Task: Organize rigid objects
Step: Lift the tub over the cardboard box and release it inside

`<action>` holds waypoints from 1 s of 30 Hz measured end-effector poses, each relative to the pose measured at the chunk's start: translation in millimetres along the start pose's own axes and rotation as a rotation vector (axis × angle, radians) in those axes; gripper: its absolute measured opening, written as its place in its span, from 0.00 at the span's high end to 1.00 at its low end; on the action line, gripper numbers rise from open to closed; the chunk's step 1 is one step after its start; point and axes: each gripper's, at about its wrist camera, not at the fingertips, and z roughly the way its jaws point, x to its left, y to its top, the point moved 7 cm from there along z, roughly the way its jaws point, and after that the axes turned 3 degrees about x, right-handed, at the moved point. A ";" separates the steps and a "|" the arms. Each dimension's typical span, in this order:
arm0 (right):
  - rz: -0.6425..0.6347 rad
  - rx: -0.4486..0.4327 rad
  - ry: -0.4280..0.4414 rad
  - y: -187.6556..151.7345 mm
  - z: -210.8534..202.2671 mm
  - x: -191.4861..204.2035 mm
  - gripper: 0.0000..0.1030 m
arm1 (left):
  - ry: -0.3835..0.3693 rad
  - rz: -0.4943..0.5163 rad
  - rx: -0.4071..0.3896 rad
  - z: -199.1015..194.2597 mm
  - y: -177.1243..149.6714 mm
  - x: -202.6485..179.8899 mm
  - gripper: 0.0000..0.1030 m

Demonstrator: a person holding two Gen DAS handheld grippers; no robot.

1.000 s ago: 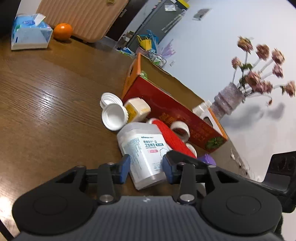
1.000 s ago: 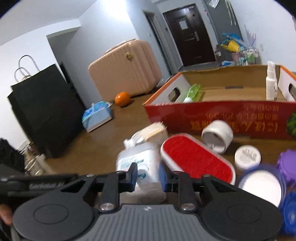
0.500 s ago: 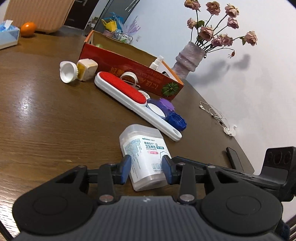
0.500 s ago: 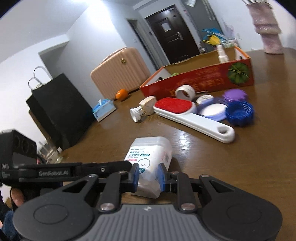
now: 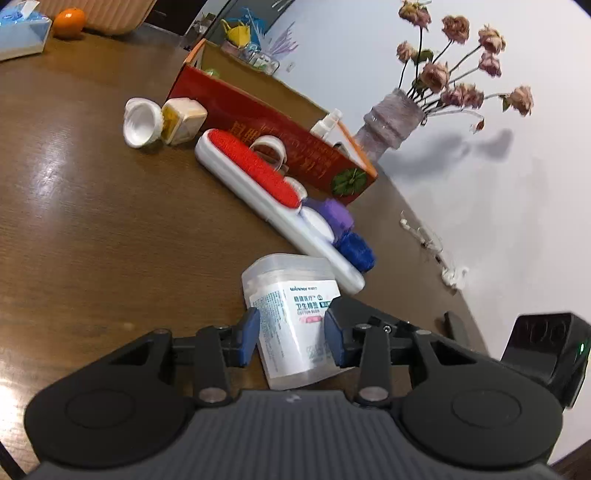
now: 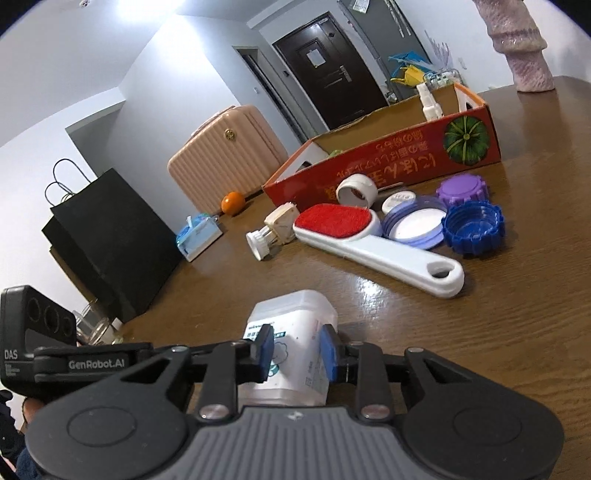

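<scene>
While I look along both sets of tongs, I see each pair pinching the same cotton bud box (image 5: 291, 314). My left tongs (image 5: 291, 332) press their blue pads against its two long sides near the bottom end, and my right tongs (image 6: 296, 352) clamp the same box (image 6: 291, 343) from the other side. I cannot tell whether the box rests on the brown wooden surface (image 5: 92, 229) or hangs just above it; it sits toward the near edge, apart from the other things.

Further in, a white lint brush (image 6: 369, 240) with a red pad lies flat, its handle end pointing toward the box. Beside the handle I see a dark blue cap (image 6: 472, 229), a purple cap (image 6: 461, 190) and a pale lidded jar (image 6: 415, 225) close together. A white tape ring (image 6: 356, 190) stands against the red cardboard box (image 6: 388, 170), which holds a white spray bottle (image 6: 428, 99) at one end. A cream-coloured small bottle (image 5: 183, 120) lies next to a white cap (image 5: 142, 122) by the brush head.

Toward the far corner sit an orange (image 5: 68, 24) and a blue tissue pack (image 5: 22, 31). A vase of dried flowers (image 5: 391, 122) stands behind the cardboard box, and a white earphone cable (image 5: 436, 251) trails along the right edge.
</scene>
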 end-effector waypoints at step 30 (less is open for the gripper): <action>0.162 -0.014 -0.170 305.9 234.2 -101.7 0.85 | 0.166 -0.025 0.053 201.3 335.9 75.6 0.65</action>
